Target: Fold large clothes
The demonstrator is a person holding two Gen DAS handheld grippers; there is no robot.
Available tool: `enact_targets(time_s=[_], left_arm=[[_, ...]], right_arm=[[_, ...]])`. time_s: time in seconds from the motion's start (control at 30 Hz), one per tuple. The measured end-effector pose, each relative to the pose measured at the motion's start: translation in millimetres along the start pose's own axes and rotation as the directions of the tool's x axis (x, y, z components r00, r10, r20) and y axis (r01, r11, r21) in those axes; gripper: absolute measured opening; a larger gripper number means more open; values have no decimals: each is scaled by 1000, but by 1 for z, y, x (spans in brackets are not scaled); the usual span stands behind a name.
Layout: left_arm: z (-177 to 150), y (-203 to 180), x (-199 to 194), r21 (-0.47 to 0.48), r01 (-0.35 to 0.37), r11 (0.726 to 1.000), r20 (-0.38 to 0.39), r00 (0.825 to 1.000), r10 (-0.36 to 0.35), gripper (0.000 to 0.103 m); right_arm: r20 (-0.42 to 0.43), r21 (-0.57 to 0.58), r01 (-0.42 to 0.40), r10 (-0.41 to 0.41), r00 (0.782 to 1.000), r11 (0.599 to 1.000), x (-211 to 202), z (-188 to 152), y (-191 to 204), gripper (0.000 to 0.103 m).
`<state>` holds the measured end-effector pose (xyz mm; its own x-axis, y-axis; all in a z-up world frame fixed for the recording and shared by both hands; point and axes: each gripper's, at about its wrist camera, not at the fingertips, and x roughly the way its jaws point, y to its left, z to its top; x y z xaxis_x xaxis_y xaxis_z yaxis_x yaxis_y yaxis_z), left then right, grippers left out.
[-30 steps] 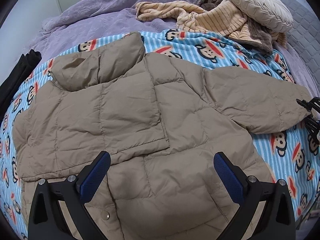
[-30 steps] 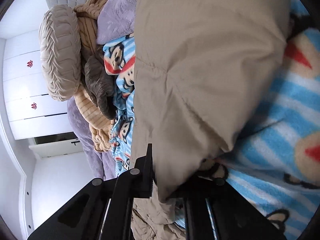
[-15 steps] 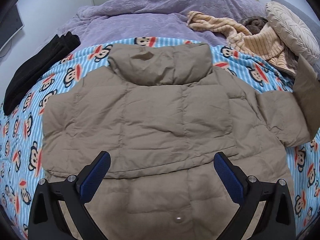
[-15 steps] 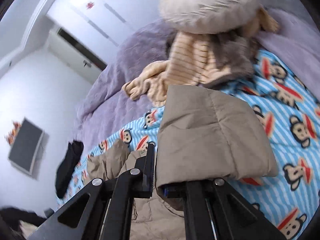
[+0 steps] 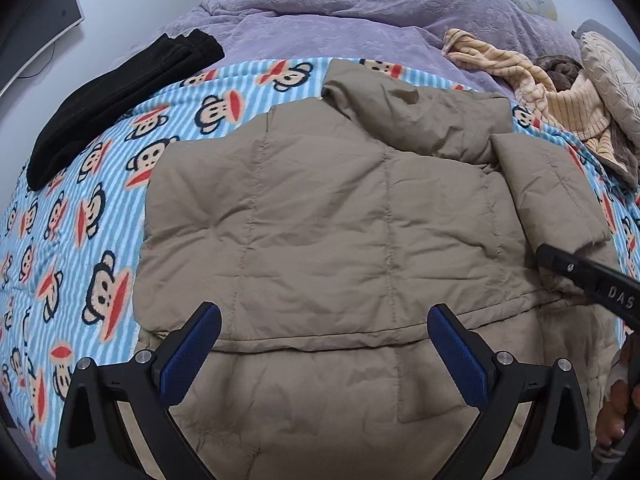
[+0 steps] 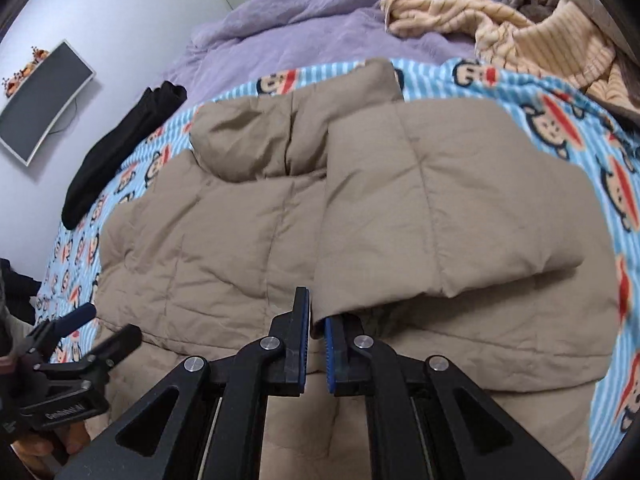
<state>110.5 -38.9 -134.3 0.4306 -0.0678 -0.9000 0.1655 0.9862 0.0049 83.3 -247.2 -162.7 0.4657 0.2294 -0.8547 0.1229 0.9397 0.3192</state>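
Now the left tool hangs wide open and empty above the jacket, spread on the monkey blanket ahead. Rightward, the right tool is clamped on the sleeve, folded across the jacket's body.

I see monkey-print striped blanket under everything | purple quilt behind it | black garment on my left edge | striped beige knit beside round cushion | monitor on wall
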Motion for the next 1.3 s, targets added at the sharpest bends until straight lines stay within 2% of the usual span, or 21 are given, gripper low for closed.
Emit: enact_targets(time_s=[0.1, 0.23, 0.27, 0.3, 0.37, 0.4, 0.43, 0.53, 0.6, 0.63, 0.67, 0.7, 0.73, 0.77, 0.87, 0.93, 1.0, 1.07, 1.13, 1.2, 1.3], left_arm=[[-1, 5, 5, -10, 9, 1000, -8, 1000, -9, 103], [4, 3, 10, -19, 35, 999, -14, 999, -35, 103], [6, 2, 10, -19, 42, 999, -10, 999, -42, 103], [9, 1, 9, -19, 51, 999, -4, 999, -51, 103], [16, 1, 8, -21, 68, 997, 12, 998, -68, 103], [20, 2, 8, -25, 80, 997, 17, 997, -79, 103], [24, 3, 8, -31, 92, 995, 21, 996, -91, 103], [36, 10, 12, -58, 106, 993, 30, 994, -104, 103], [43, 15, 13, -67, 113, 991, 37, 993, -111, 103], [45, 17, 12, -68, 118, 991, 45, 992, -115, 103], [47, 20, 11, -69, 126, 990, 54, 991, -122, 103], [49, 22, 10, -67, 137, 988, 61, 989, -133, 103], [49, 25, 9, -65, 147, 987, 65, 988, -143, 103], [50, 28, 8, -66, 157, 985, 68, 986, -153, 103], [48, 38, 7, -80, 210, 974, 72, 976, -205, 103], [48, 47, 8, -110, 256, 960, 70, 966, -249, 103], [47, 58, 9, -152, 301, 942, 70, 953, -293, 103], [48, 68, 10, -193, 339, 921, 74, 941, -331, 103], [48, 76, 12, -226, 369, 901, 78, 929, -361, 103], [47, 80, 15, -243, 395, 886, 74, 918, -389, 103], [46, 81, 21, -258, 430, 865, 54, 900, -432, 103]], right_arm=[[-42, 36, 10, -9, 999, 999, 14, -8, -8, 8], [-78, 115, -38, 47, 996, 993, 8, -3, -21, 9], [-74, 130, -50, 60, 995, 990, 0, -3, -25, 13], [-62, 143, -62, 72, 995, 988, -9, -3, -30, 19], [-14, 186, -69, 73, 997, 980, -31, -6, -42, 73], [26, 219, -76, 72, 997, 973, -42, -7, -50, 78], [66, 264, -84, 69, 995, 961, -53, -7, -63, 78], [113, 418, -124, 84, 990, 900, -61, -3, -98, 78], [149, 544, -187, 125, 981, 818, -56, 1, -123, 77], [180, 595, -219, 137, 974, 774, -54, 2, -133, 68], [195, 628, -231, 137, 971, 743, -51, 5, -138, 49], [197, 642, -231, 134, 971, 731, -47, 10, -140, 38], [198, 640, -231, 134, 971, 733, -44, 16, -140, 17], [198, 625, -231, 134, 971, 746, -43, 23, -134, 12], [205, 466, -224, 142, 968, 856, -46, 48, -90, 11], [195, 300, -198, 143, 970, 933, -50, 61, -49, 11], [173, 146, -171, 145, 974, 974, -49, 66, -9, 11], [144, 19, -149, 145, 979, 989, -42, 60, 28, 11], [98, -73, -146, 152, 983, 987, -30, 49, 57, 11], [49, -113, -153, 159, 986, 982, -17, 35, 74, 11], [-70, -136, -167, 159, 985, 976, 9, 14, 86, 11]])
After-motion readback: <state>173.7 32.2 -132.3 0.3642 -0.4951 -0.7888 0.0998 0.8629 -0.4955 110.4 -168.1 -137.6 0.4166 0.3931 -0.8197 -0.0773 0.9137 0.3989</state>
